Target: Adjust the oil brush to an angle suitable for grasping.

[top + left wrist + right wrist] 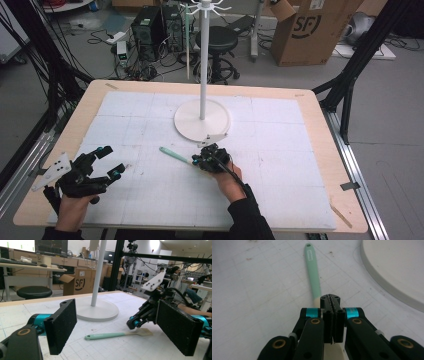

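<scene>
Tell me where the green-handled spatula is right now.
In the high view the spatula lies on the white mat near the table's middle, just in front of the stand's round base; the right gripper is shut on its pale blade end.

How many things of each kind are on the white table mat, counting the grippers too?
Mint-green silicone spatula with a cream blade: 1
White metal stand with a round base: 1
Black two-jaw grippers, left and right: 2
Total: 4
</scene>
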